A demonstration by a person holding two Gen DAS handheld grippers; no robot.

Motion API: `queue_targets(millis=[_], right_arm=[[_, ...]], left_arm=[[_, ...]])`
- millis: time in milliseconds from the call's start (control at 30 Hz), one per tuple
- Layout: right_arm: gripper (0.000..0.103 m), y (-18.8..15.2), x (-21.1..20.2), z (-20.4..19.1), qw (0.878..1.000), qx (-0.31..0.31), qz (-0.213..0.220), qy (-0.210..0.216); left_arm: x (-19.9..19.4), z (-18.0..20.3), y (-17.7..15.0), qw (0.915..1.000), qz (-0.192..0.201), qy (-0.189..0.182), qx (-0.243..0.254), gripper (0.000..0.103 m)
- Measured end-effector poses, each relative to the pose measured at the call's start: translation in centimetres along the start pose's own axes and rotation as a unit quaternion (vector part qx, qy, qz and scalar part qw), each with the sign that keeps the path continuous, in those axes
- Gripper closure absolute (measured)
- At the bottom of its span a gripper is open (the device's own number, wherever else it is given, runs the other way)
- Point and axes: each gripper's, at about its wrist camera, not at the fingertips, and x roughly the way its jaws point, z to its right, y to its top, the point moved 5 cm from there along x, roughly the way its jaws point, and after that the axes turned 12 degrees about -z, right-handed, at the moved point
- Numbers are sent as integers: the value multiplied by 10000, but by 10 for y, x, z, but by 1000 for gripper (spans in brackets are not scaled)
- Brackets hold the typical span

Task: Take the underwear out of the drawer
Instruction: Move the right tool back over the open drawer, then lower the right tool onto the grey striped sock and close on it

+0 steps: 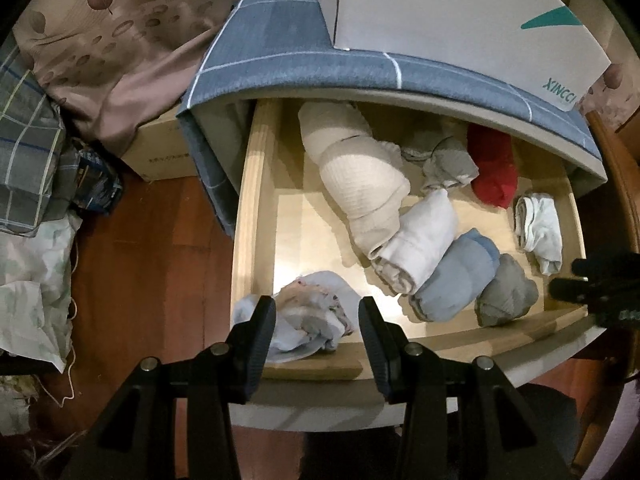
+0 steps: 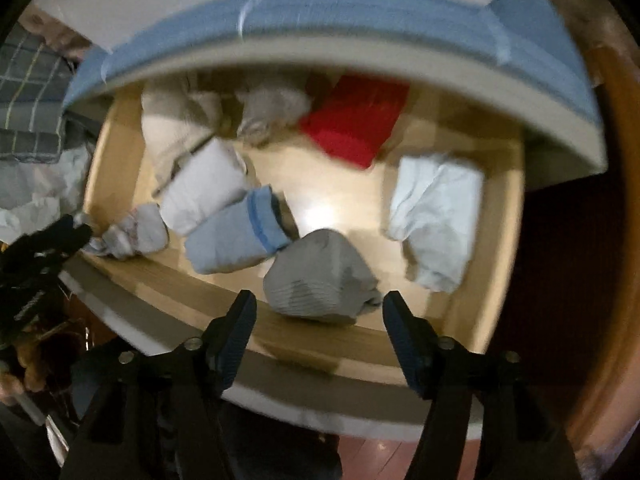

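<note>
The wooden drawer (image 1: pixel 256 200) stands pulled open and holds several rolled underwear pieces. My left gripper (image 1: pixel 317 312) is open, its fingers on either side of a crumpled white-and-pink piece (image 1: pixel 312 320) at the drawer's front left corner, not closed on it. My right gripper (image 2: pixel 320 304) is open just above a grey roll (image 2: pixel 320 276) at the front edge. Other pieces: a light blue roll (image 1: pixel 452 276) (image 2: pixel 236 236), a white roll (image 1: pixel 420 240), a beige roll (image 1: pixel 360 176), a red piece (image 1: pixel 494 168) (image 2: pixel 356 120), a white piece (image 2: pixel 436 216).
A cabinet top with blue checked cloth (image 1: pixel 280 52) and a white box (image 1: pixel 460 8) overhangs the drawer's back. Bedding and a plaid pile (image 1: pixel 28 152) lie to the left on the wood floor (image 1: pixel 152 264). A wooden edge (image 2: pixel 612 240) stands to the right.
</note>
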Motion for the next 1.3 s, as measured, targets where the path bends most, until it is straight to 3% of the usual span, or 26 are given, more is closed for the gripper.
queue_targets(millis=[200, 567, 933, 1100, 1300], right_arm=[[32, 15, 45, -7, 9988, 145, -456, -34], [24, 33, 85, -10, 9947, 20, -918, -463], [53, 20, 83, 16, 9939, 12, -985, -501], [57, 7, 79, 44, 9932, 126, -968, -629], [60, -2, 77, 74, 9936, 388, -946, -489]], left_arm=[[8, -5, 1, 10000, -84, 20, -29, 59], [15, -11, 6, 9998, -175, -3, 6, 59], [21, -7, 11, 9997, -234, -11, 32, 59], [23, -1, 13, 9992, -340, 10, 189, 59], [33, 12, 15, 9972, -580, -48, 474, 59]])
